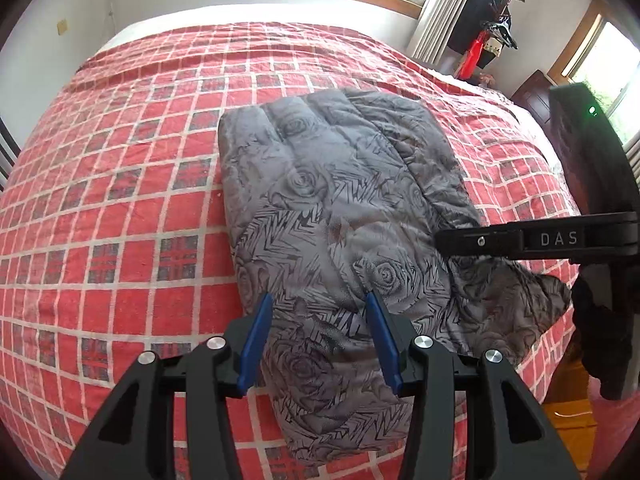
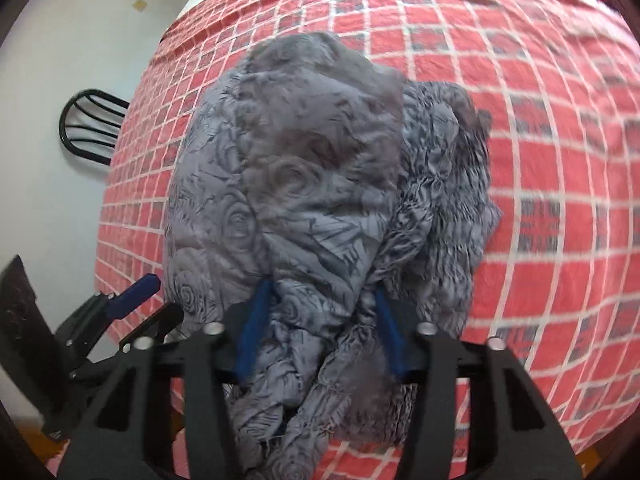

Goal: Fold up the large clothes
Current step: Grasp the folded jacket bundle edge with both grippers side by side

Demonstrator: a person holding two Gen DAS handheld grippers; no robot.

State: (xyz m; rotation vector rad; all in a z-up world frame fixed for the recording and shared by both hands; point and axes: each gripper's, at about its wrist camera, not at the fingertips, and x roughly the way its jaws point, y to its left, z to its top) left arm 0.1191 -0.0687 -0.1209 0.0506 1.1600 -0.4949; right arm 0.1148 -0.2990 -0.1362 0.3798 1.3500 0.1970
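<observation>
While your left tool (image 1: 320, 300) points down over the near end of the grey quilted rose-print coat (image 1: 332, 216), its blue fingers (image 1: 256, 344) stand apart on either side of the fabric, and nothing is pinched between them. Your right tool (image 2: 320, 284) has a bunched fold of that same coat (image 2: 312, 184) gathered between its blue fingers (image 2: 252, 332); the cloth fills the gap and the pads look pressed on it, though motion blur softens that view. The coat lies folded into a long bundle on the bed with the red and white checked cover (image 1: 120, 200), near the bed's close edge, with one loose flap spreading out to the right side. Seen from the left wrist, the right tool's black body (image 1: 540, 240) reaches over that flap.
</observation>
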